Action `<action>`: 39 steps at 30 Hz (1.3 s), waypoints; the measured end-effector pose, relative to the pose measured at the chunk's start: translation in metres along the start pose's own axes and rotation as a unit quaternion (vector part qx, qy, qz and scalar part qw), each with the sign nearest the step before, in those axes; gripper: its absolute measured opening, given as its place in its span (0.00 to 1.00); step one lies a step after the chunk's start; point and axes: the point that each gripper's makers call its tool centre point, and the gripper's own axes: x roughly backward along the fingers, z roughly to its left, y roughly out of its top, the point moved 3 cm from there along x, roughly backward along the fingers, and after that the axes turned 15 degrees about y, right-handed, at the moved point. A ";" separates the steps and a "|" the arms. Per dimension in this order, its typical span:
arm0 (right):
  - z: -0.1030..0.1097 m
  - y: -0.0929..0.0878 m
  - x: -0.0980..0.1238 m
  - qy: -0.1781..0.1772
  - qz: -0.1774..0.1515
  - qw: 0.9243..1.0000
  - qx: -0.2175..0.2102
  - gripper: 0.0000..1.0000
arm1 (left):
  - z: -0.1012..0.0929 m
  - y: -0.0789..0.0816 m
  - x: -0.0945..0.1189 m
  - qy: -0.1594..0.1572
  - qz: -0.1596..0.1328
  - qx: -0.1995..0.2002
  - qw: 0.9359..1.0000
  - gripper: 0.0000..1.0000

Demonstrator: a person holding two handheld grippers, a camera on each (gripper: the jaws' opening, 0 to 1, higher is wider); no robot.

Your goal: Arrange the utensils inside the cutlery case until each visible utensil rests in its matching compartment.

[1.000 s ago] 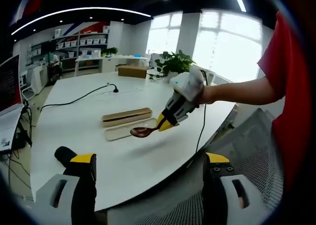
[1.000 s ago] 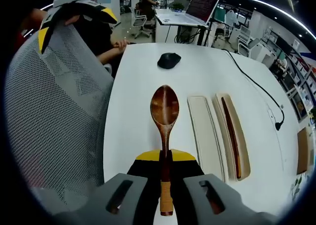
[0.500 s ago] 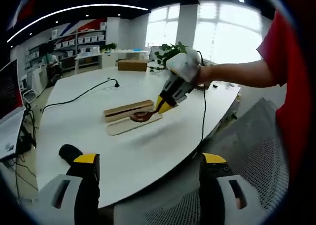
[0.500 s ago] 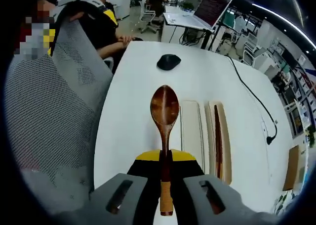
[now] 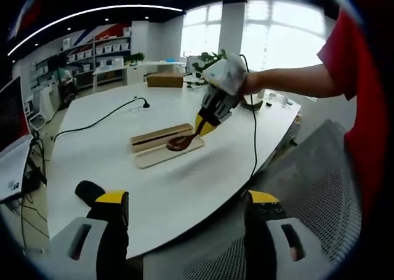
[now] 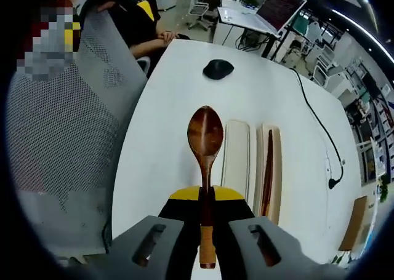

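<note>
Your right claw (image 6: 203, 200) is clamped on the wooden spoon (image 6: 205, 138), bowl held above the white desk (image 6: 178, 108) just beside the cutlery case (image 6: 237, 160). Your left claw (image 5: 184, 231) hangs released, nothing between its jaws. No writing is legible.

right tongs (image 6: 206, 197) clamped; left tongs (image 5: 183, 200) seemingly spread apart.

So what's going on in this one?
A person is holding a wooden spoon in the right gripper, with the bowl hanging just beside the open cutlery case on the white table. One case half already holds a dark utensil. The left gripper is open and idle near the table edge.
</note>
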 end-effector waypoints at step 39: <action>-0.051 0.012 0.064 0.021 -0.010 1.000 0.014 0.01 | -0.004 -0.004 -0.004 -0.021 0.021 0.017 0.999 0.78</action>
